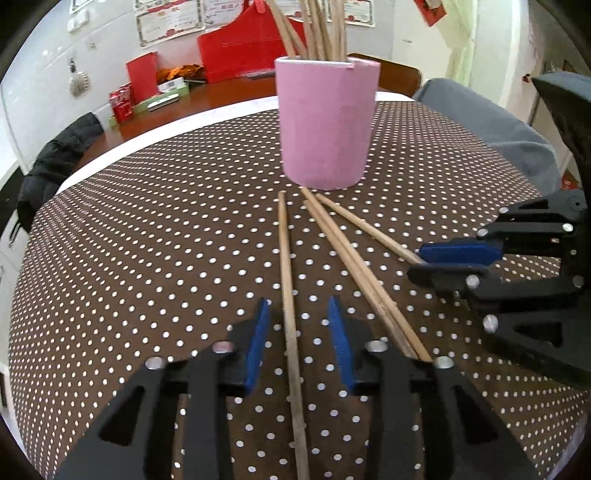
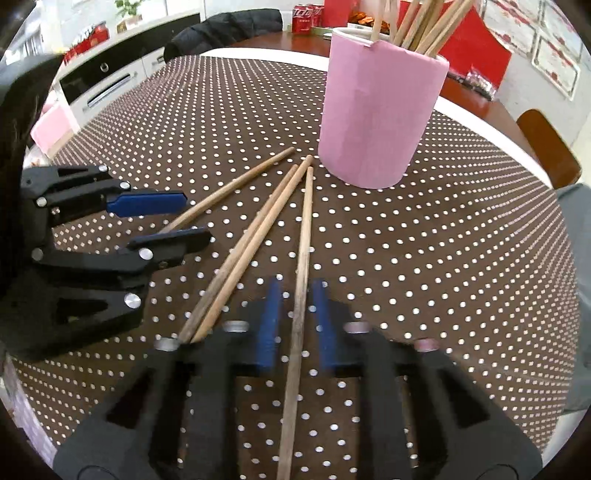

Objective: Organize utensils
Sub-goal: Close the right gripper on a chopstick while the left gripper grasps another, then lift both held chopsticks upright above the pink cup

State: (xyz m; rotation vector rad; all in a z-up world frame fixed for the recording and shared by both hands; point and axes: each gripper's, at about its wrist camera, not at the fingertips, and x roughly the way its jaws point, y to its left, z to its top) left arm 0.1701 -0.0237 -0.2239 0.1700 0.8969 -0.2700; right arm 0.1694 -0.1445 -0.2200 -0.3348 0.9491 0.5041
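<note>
- Left gripper (image 1: 299, 332) stands spread astride the leftmost round wooden chopstick (image 1: 286, 277), which points at the tall pink paper-wrapped cup (image 1: 327, 122); closing off-centre could roll it away.
- Right gripper (image 2: 297, 317) is narrowly parted (pads not pressing) around the rightmost wooden chopstick (image 2: 304, 240); lifting could nudge the loose pair of chopsticks (image 2: 251, 236) before the cup.

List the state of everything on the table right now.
Left gripper: jaws open, astride one chopstick.
Right gripper: jaws open, astride another chopstick.
Chopstick pair: lying flat, side by side.
Pink cup: upright, holding standing chopsticks.

Left tongs (image 1: 297, 332), right tongs (image 2: 297, 317): downward, jaws slightly apart.
</note>
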